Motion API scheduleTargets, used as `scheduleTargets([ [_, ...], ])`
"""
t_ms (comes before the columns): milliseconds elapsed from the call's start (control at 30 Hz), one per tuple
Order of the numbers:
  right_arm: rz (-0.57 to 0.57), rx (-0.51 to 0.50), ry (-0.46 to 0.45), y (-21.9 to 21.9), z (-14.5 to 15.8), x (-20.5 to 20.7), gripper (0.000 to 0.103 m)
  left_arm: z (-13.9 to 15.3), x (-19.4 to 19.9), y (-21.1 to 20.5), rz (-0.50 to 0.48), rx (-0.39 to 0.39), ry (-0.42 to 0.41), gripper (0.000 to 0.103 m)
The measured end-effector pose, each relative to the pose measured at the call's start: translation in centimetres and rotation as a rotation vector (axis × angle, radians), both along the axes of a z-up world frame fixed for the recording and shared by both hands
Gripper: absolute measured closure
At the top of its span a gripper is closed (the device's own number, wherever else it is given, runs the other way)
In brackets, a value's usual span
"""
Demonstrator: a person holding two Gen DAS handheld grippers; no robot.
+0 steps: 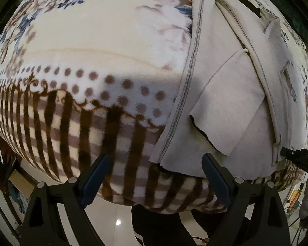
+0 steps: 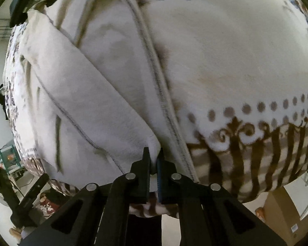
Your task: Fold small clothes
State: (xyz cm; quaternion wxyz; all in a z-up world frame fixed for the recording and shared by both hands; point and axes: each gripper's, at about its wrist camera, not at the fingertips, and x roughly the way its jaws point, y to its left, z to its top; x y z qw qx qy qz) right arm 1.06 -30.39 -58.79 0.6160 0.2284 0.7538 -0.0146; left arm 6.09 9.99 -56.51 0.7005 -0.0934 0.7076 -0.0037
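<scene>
My right gripper point(image 2: 153, 155) has its two black fingers drawn nearly together, pinching a lower corner of the cream-white fleece garment with grey stitched seams point(image 2: 96, 94). The cloth sits between the blue-lined pads, and a thin fold of it shows in the narrow gap. From that pinch the garment runs up and away to my left, lying in loose overlapping folds; one grey-stitched hem climbs just right of my fingers toward the top of the view. Beyond and to the right lies the plush cream blanket with brown stripes, brown dots and blue flowers point(image 2: 246, 57), which the garment rests on. Its striped border hangs over the near edge just right of my fingers.

My left gripper point(image 1: 156, 176) is spread wide and holds nothing. Its fingers point(image 1: 95, 176) hover over the blanket's point(image 1: 92, 41) striped near edge. The garment point(image 1: 225, 102) lies ahead and to the right of this gripper; its bottom edge comes down just above the right finger, and I cannot tell whether it touches. A folded flap with a dark underside lies on top of it. At the far right, beside the garment's lower edge, the black tip of my other gripper point(image 1: 297, 157) shows.
</scene>
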Motion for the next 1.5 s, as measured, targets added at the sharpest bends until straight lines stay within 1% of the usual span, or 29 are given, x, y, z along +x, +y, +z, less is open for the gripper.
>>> scheduleTargets([
  [67, 0.025, 0.036, 0.027, 0.4, -0.4, 0.4, 0.098, 0.6, 0.9, -0.1, 0.005, -0.011, 0.000, 0.012],
  [100, 0.022, 0.051, 0.032, 0.3, -0.3, 0.5, 0.092, 0.4, 1.1, -0.1, 0.014, -0.024, 0.002, 0.012],
  [133, 0.008, 0.082, 0.042, 0.0, -0.1, 0.6, 0.090, 0.6, 1.6, -0.4, 0.020, -0.034, 0.004, 0.012],
  [167, -0.010, 0.111, 0.049, -0.4, 0.1, 0.7, 0.082, 0.4, 1.8, -0.4, 0.028, -0.049, 0.007, 0.012],
  [200, -0.031, 0.126, 0.048, -1.1, 0.4, 0.6, 0.071, 0.1, 1.9, -0.4, 0.036, -0.068, 0.008, 0.012],
  [267, -0.099, 0.105, 0.027, -3.4, 1.5, -0.1, 0.060, -0.2, 2.1, -0.5, 0.034, -0.103, 0.007, 0.017],
  [300, -0.118, 0.090, 0.027, -4.2, 1.8, -0.5, 0.060, -0.5, 2.1, -0.7, 0.021, -0.107, 0.009, 0.024],
  [333, -0.135, 0.071, 0.035, -4.9, 1.8, -0.9, 0.060, -0.7, 2.2, -0.9, 0.012, -0.110, 0.012, 0.035],
  [367, -0.154, 0.068, 0.050, -5.7, 1.5, -1.6, 0.059, -0.8, 2.2, -1.0, 0.007, -0.115, 0.016, 0.043],
  [400, -0.165, 0.075, 0.065, -6.1, 1.1, -2.0, 0.059, -1.1, 2.2, -1.2, 0.005, -0.114, 0.027, 0.059],
  [433, -0.183, 0.083, 0.089, -6.6, 0.5, -2.5, 0.059, -1.2, 2.3, -1.3, 0.004, -0.113, 0.034, 0.074],
  [467, -0.205, 0.117, 0.117, -6.9, -0.4, -3.0, 0.059, -1.2, 2.3, -1.3, 0.006, -0.117, 0.036, 0.080],
  [500, -0.215, 0.152, 0.135, -7.1, -1.2, -3.2, 0.059, -1.2, 2.3, -1.4, 0.009, -0.124, 0.039, 0.091],
  [533, -0.227, 0.185, 0.153, -7.1, -1.8, -3.4, 0.059, -1.1, 2.3, -1.4, 0.011, -0.135, 0.040, 0.097],
  [567, -0.245, 0.217, 0.160, -7.2, -2.1, -3.6, 0.060, -0.7, 2.3, -1.3, 0.016, -0.131, 0.035, 0.098],
  [633, -0.256, 0.213, 0.136, -6.8, -2.0, -3.6, 0.092, 0.2, 2.1, -0.9, 0.041, -0.155, 0.031, 0.099],
  [667, -0.245, 0.203, 0.124, -6.6, -1.5, -3.5, 0.098, 0.8, 2.1, -0.8, 0.054, -0.156, 0.028, 0.099],
  [767, -0.246, 0.207, 0.085, -6.5, 0.0, -3.1, 0.098, 2.3, 2.4, -0.4, 0.076, -0.170, 0.028, 0.099],
  [867, -0.240, 0.219, 0.035, -6.0, 2.4, -2.2, 0.099, 4.4, 3.7, 0.4, 0.100, -0.194, 0.008, 0.099],
  [967, -0.236, 0.223, -0.017, -6.5, 4.7, 0.5, 0.099, 6.3, 6.4, 0.7, 0.112, -0.205, -0.035, 0.099],
  [1100, -0.232, 0.232, -0.096, -6.5, 7.0, 5.5, 0.099, 7.4, 11.2, 0.3, 0.098, -0.208, -0.114, 0.099],
  [1167, -0.220, 0.209, -0.148, -6.6, 7.6, 8.9, 0.099, 6.9, 14.4, -0.2, 0.093, -0.212, -0.163, 0.099],
  [1233, -0.211, 0.186, -0.186, -6.6, 7.5, 11.6, 0.099, 5.7, 16.7, -1.2, 0.087, -0.235, -0.186, 0.098],
  [1300, -0.204, 0.188, -0.209, -6.3, 6.9, 14.9, 0.099, 4.8, 19.1, -0.8, 0.113, -0.250, -0.177, 0.095],
  [1367, -0.219, 0.200, -0.198, -6.4, 5.7, 17.6, 0.097, 3.9, 21.0, -0.2, 0.146, -0.261, -0.147, 0.092],
  [1400, -0.229, 0.213, -0.196, -6.5, 5.4, 18.2, 0.097, 3.7, 21.3, 0.2, 0.160, -0.252, -0.137, 0.083],
  [1433, -0.233, 0.231, -0.198, -6.6, 5.1, 18.8, 0.096, 3.7, 21.5, 0.8, 0.178, -0.247, -0.137, 0.075],
  [1467, -0.229, 0.234, -0.204, -6.9, 5.1, 19.2, 0.084, 3.7, 21.3, 1.6, 0.198, -0.247, -0.152, 0.072],
  [1500, -0.222, 0.221, -0.217, -7.1, 5.3, 19.3, 0.069, 3.9, 21.0, 2.2, 0.208, -0.245, -0.161, 0.064],
])
